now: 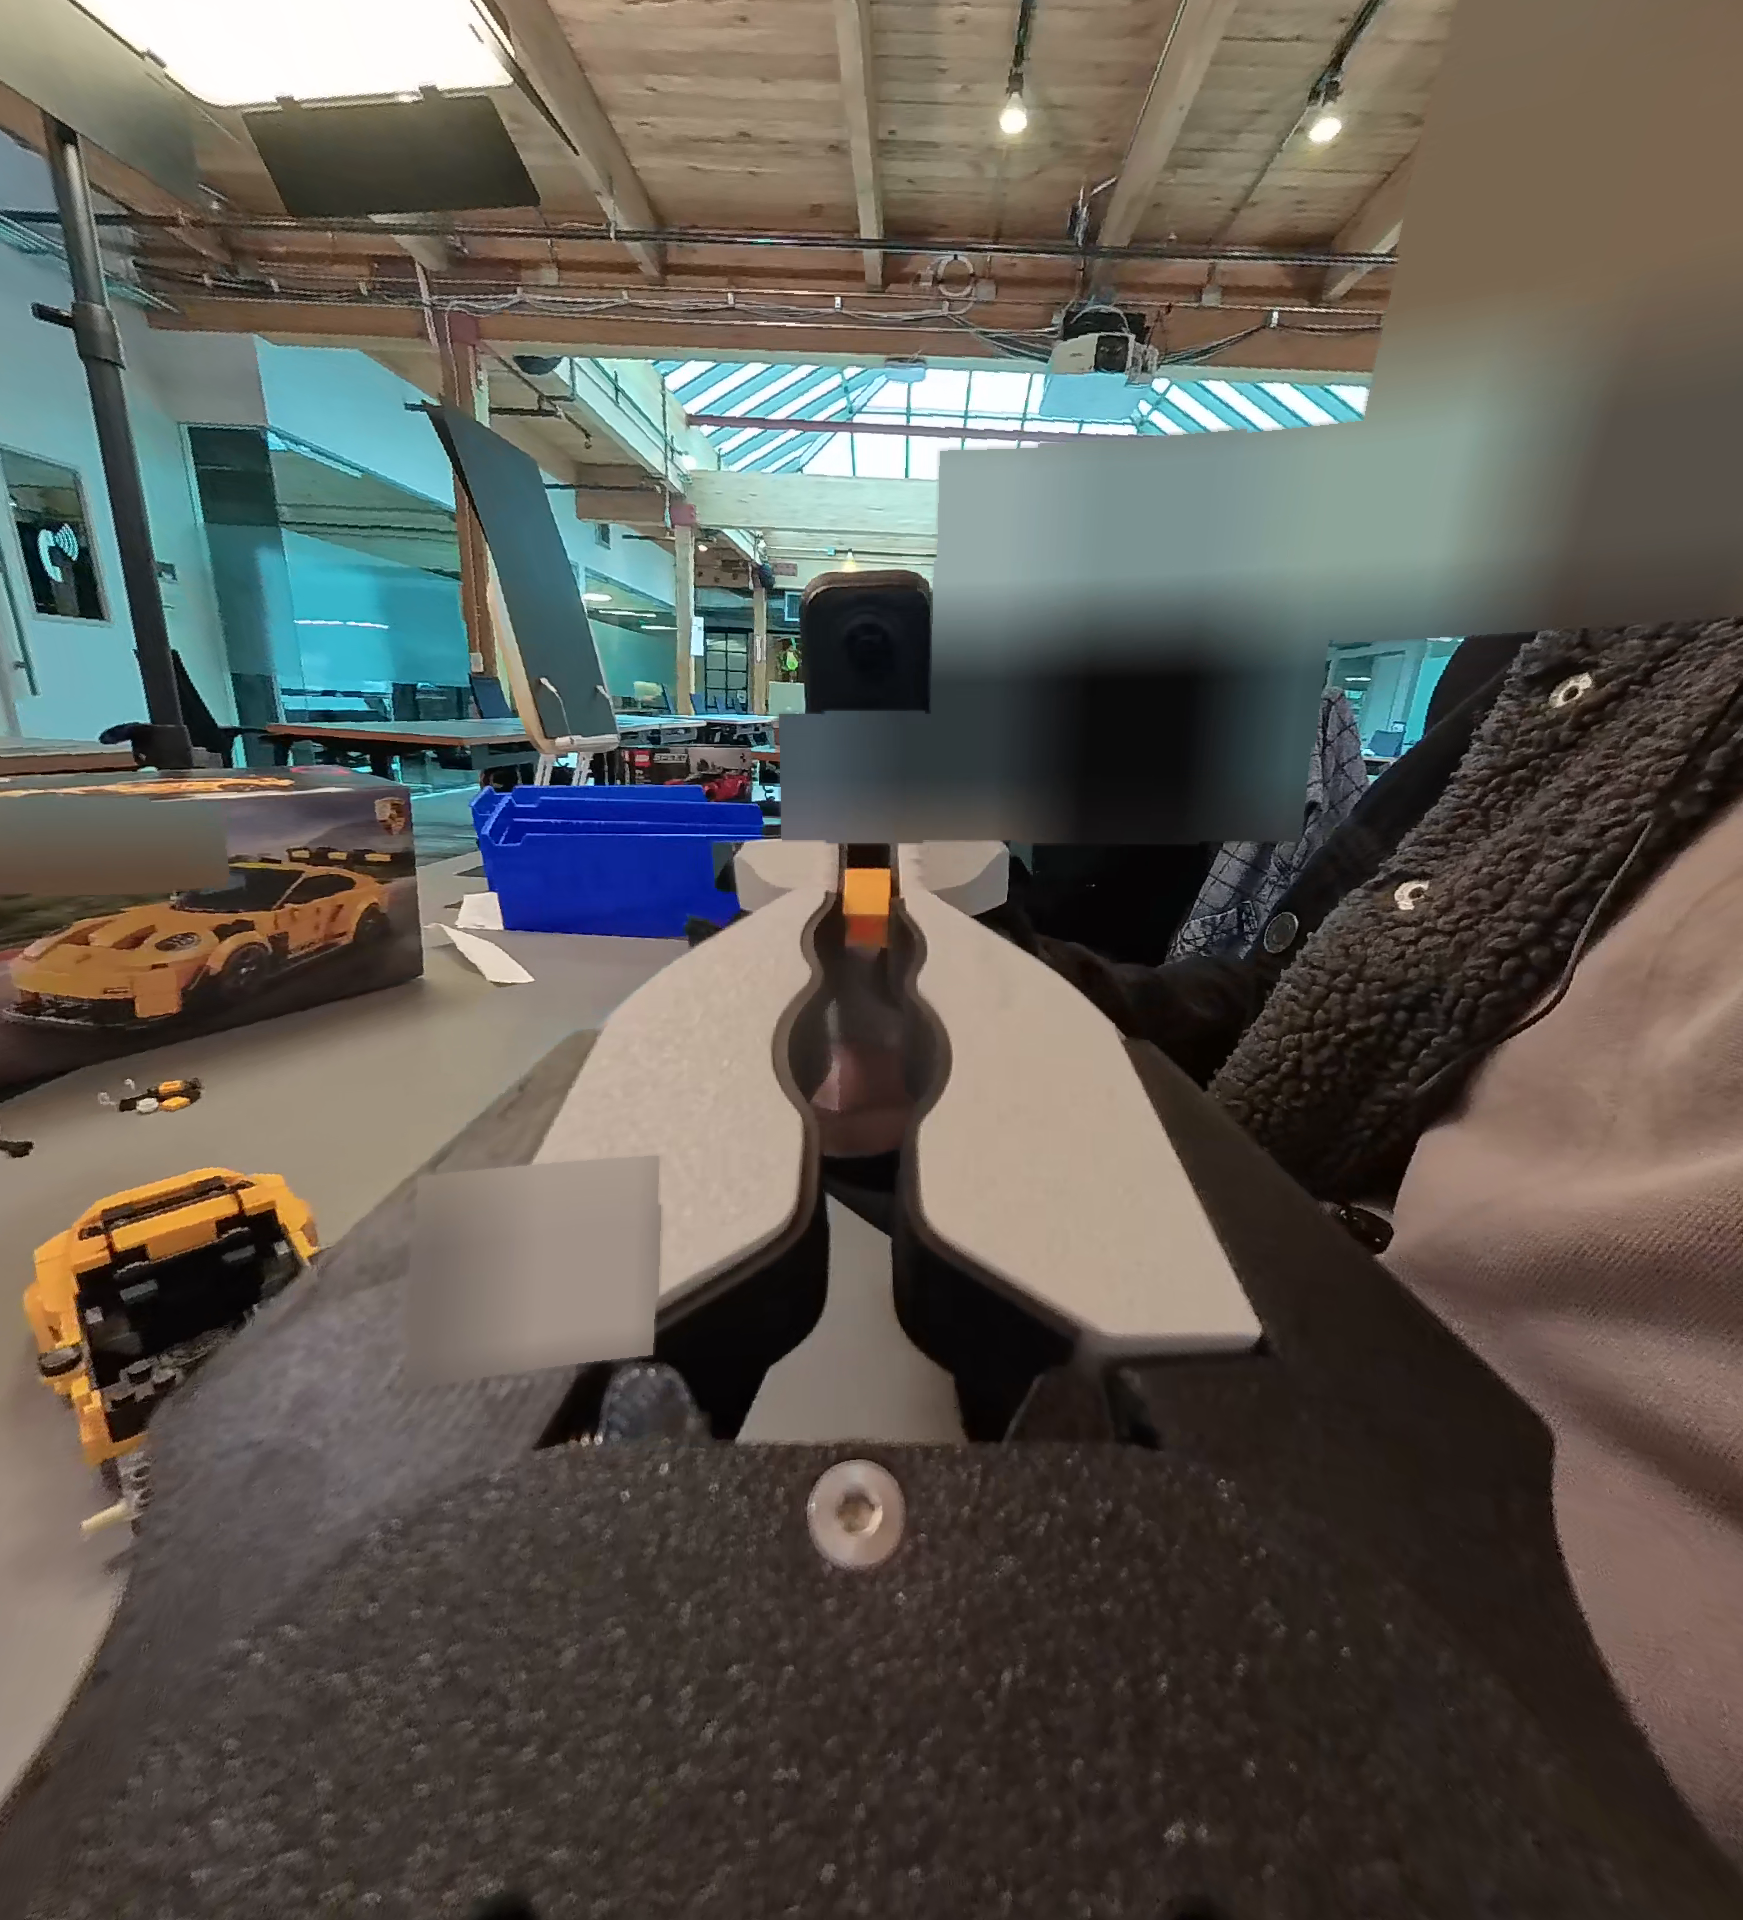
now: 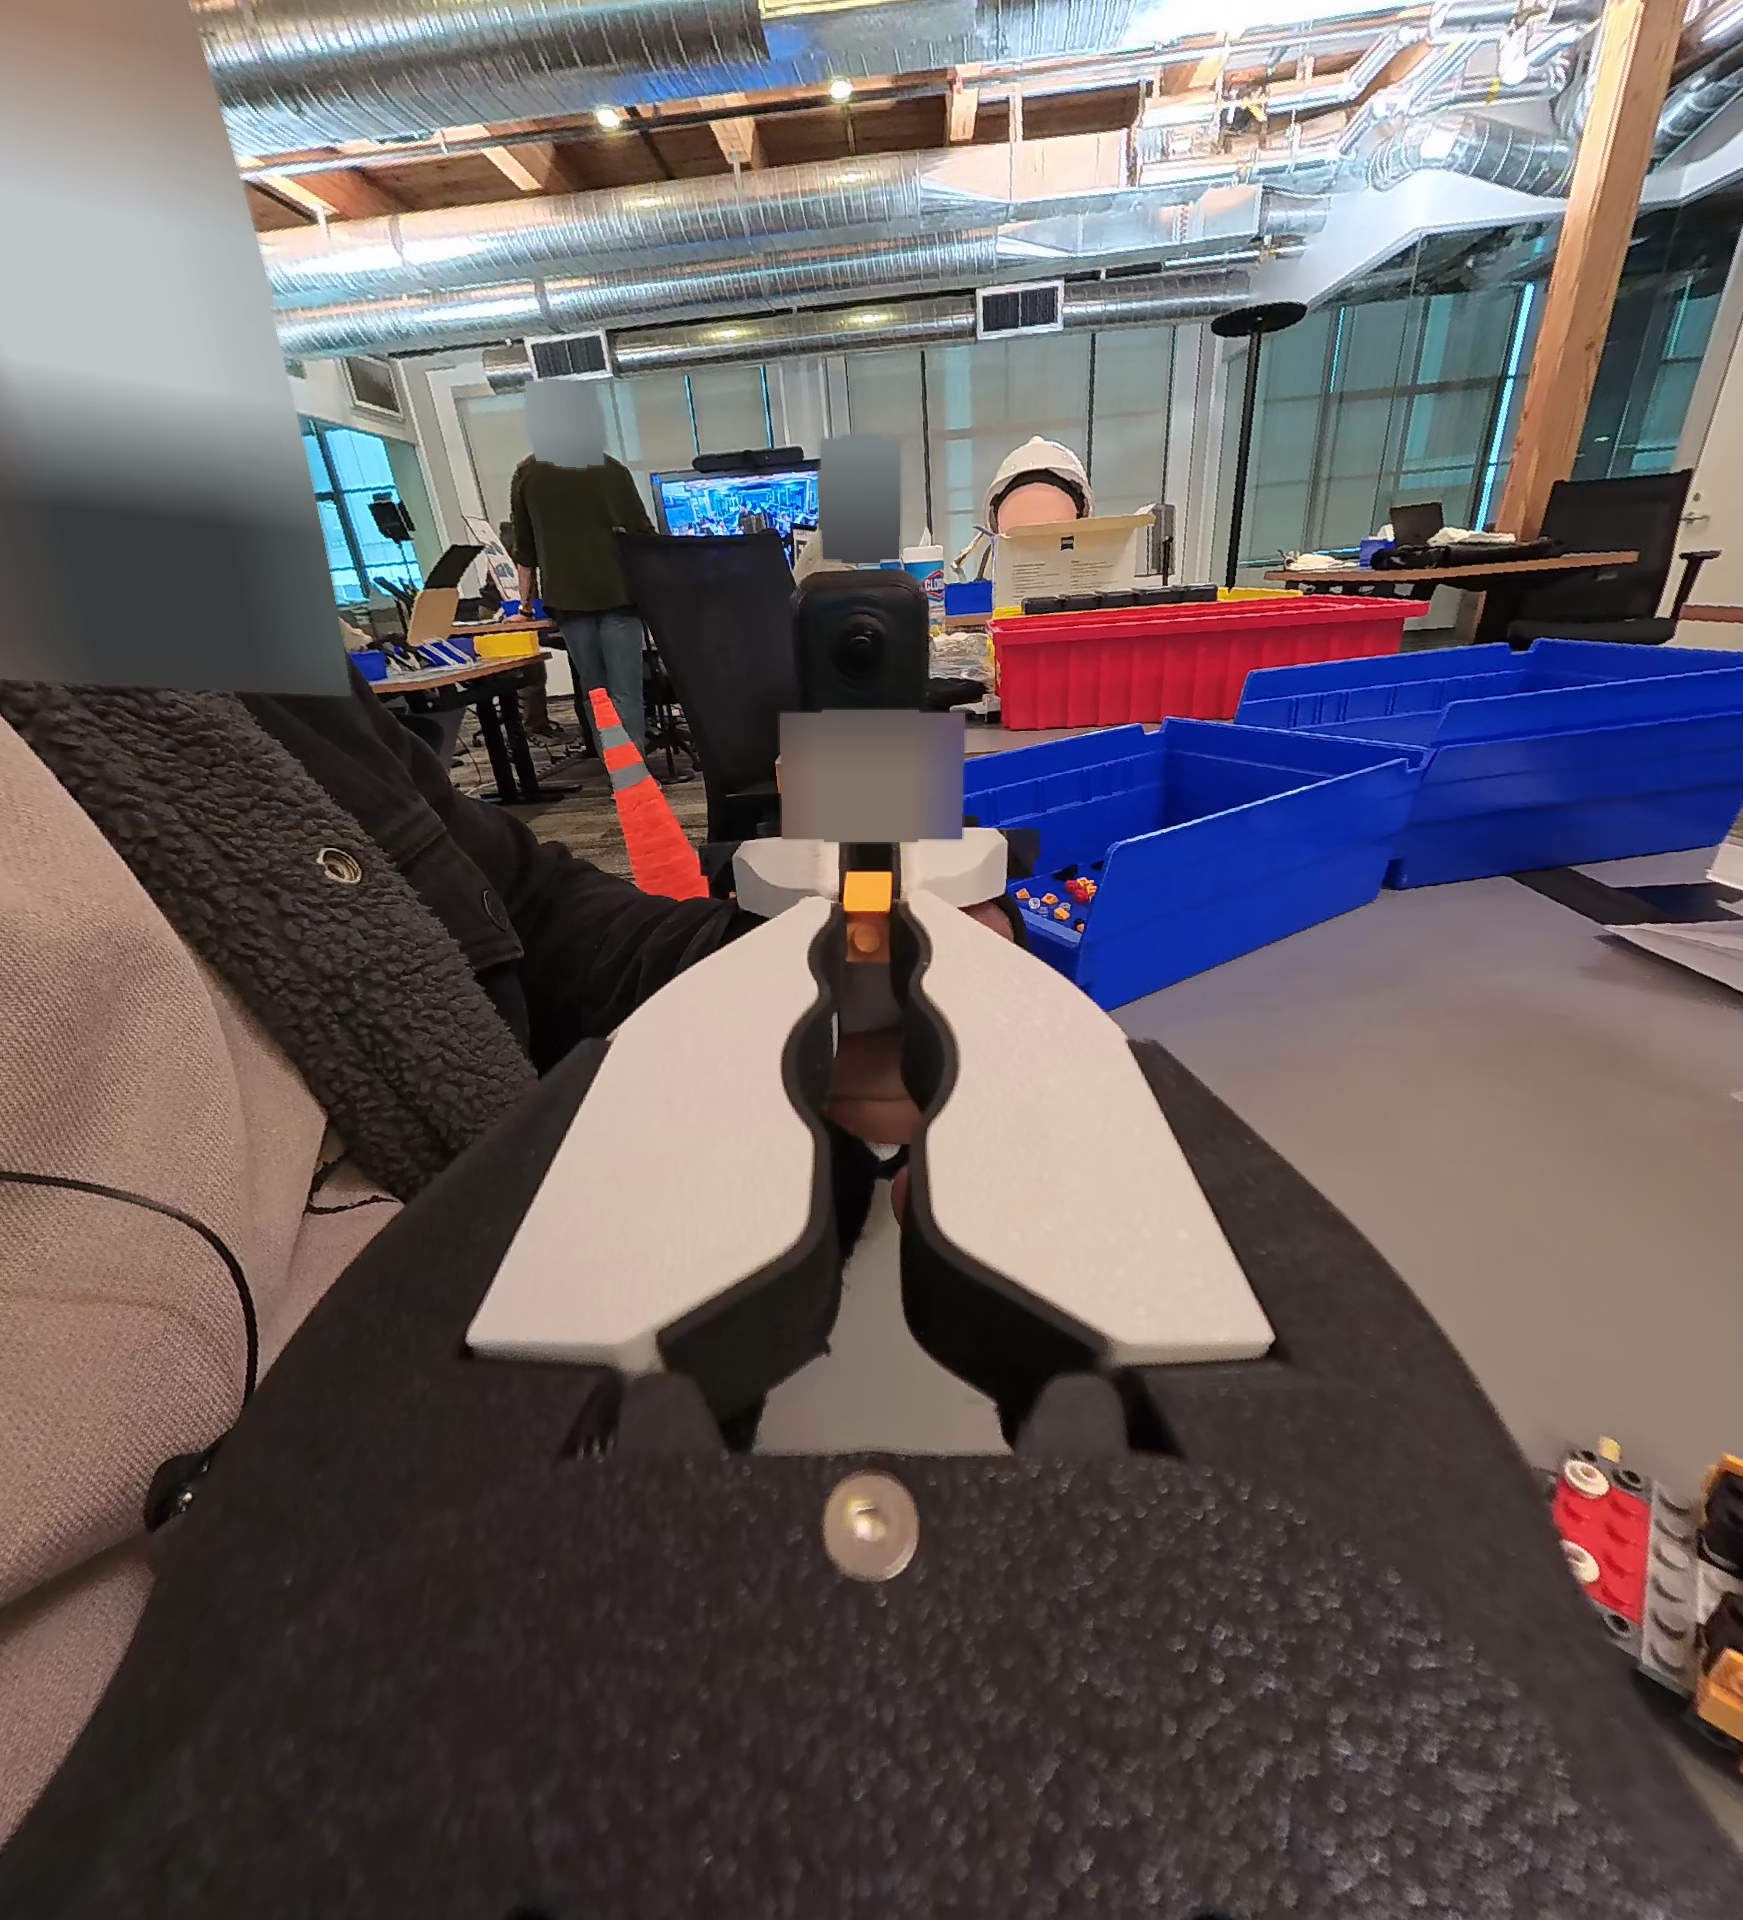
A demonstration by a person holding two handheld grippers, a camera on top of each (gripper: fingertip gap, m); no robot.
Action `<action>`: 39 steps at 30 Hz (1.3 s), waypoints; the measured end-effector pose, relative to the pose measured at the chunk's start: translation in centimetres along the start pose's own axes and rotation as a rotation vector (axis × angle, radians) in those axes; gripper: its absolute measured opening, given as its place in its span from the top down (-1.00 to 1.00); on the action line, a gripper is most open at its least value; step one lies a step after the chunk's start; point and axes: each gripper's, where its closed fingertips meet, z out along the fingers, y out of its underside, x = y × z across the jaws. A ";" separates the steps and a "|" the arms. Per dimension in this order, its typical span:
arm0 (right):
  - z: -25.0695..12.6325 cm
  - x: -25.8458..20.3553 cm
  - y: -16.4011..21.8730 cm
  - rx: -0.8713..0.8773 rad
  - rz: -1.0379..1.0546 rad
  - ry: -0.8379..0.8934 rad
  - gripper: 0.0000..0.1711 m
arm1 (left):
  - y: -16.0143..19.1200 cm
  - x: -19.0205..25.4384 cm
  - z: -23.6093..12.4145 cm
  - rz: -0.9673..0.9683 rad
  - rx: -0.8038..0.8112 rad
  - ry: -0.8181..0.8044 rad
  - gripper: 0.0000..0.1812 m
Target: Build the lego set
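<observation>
Both grippers meet nose to nose above the worktop (image 2: 1366,1091), raised in front of the person's jacket. Left gripper (image 1: 865,920) is clamped on a small orange brick (image 1: 865,906) at its fingertips; right gripper (image 2: 867,925) is likewise closed on the orange brick (image 2: 867,914), with a dark piece showing just below it in the right wrist view. Whether each gripper holds a separate part or both pinch one small sub-assembly cannot be determined; the parts sit too close together.

The partly built yellow car (image 1: 160,1309) rests on the worktop at the lower left of the left wrist view, and at the lower right edge of the right wrist view (image 2: 1740,1621). The set's box (image 1: 171,935) stands behind it, with a few loose pieces (image 1: 160,1096) between. Blue bins (image 2: 1262,831) stand beyond, one holding small loose parts.

Assessment: the step in hand appears to be mating or passing a small part between grippers. To do it well, keep the two fingertip lines coaxial, press squarely along the stud axis without twisting, and release one gripper only once the joint is judged seated. Grip is at the very tips, so a skewed push could flick the part out.
</observation>
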 end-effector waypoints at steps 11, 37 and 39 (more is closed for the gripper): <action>0.0 -0.1 0.1 -0.004 -0.005 -0.009 0.91 | 0.1 0.1 0.0 -0.064 0.001 0.030 0.91; -0.1 0.9 0.6 -0.086 0.022 0.062 0.91 | 0.5 -0.9 0.0 -0.164 -0.011 0.018 0.91; -0.3 1.4 1.1 -0.135 0.010 0.088 0.91 | 0.4 -1.5 -0.3 -0.167 -0.017 -0.004 0.87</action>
